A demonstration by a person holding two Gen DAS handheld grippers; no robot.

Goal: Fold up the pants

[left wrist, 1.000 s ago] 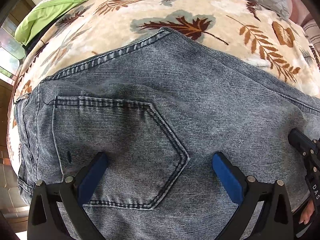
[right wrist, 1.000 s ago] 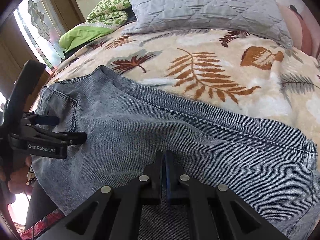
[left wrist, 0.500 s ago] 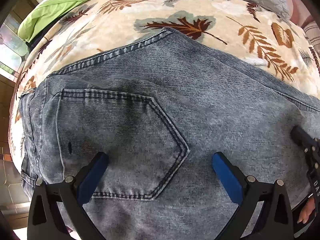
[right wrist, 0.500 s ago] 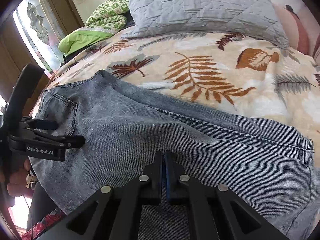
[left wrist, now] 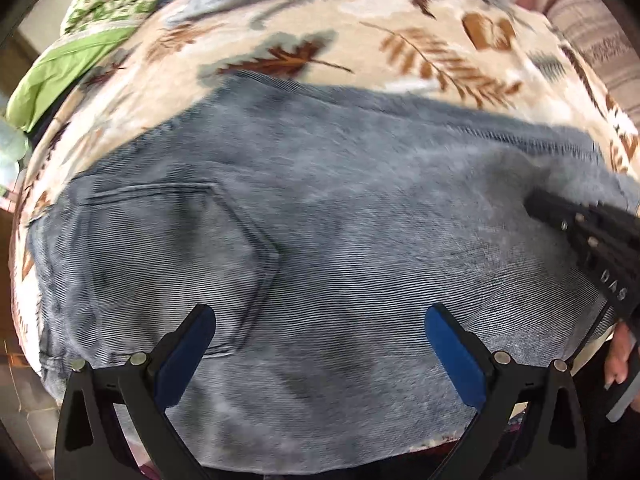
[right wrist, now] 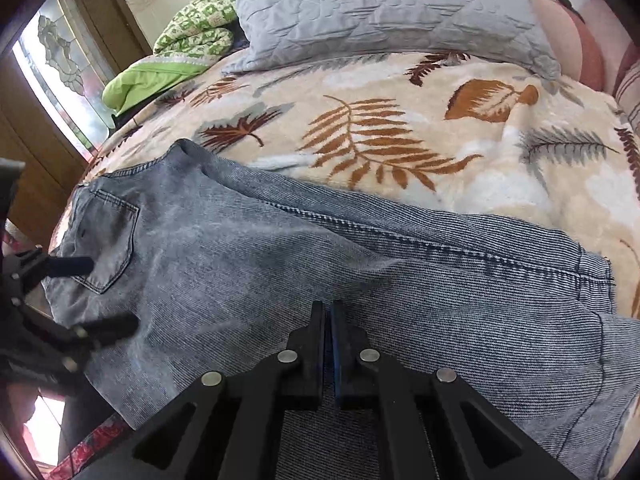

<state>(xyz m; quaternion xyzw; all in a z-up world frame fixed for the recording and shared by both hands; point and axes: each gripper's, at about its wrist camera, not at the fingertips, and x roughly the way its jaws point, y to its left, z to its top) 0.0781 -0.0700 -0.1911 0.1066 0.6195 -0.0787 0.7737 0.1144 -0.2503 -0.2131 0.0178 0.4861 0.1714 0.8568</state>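
Blue-grey denim pants (left wrist: pixel 320 208) lie flat on a leaf-print bedspread (left wrist: pixel 360 48), back pocket (left wrist: pixel 172 240) up at the left. My left gripper (left wrist: pixel 320 328) is open, hovering over the seat area beside the pocket, holding nothing. My right gripper (right wrist: pixel 330 320) has its jaws together on the near edge of the pants (right wrist: pixel 360 272) around mid-leg. It also shows in the left wrist view (left wrist: pixel 560 212) at the right. The left gripper shows in the right wrist view (right wrist: pixel 92 296) at the left, open, over the pocket (right wrist: pixel 108 240).
A grey quilted pillow (right wrist: pixel 380 12) and a green patterned quilt (right wrist: pixel 188 36) lie at the head of the bed. A pink cushion (right wrist: pixel 576 40) sits at the far right. A window and wooden frame (right wrist: pixel 48 92) stand to the left. The bed's near edge runs below the pants.
The left gripper has pulled back and up from the pants, staying open; its view is blurred by motion. The right gripper stays shut on the pants' edge and has shifted slightly.
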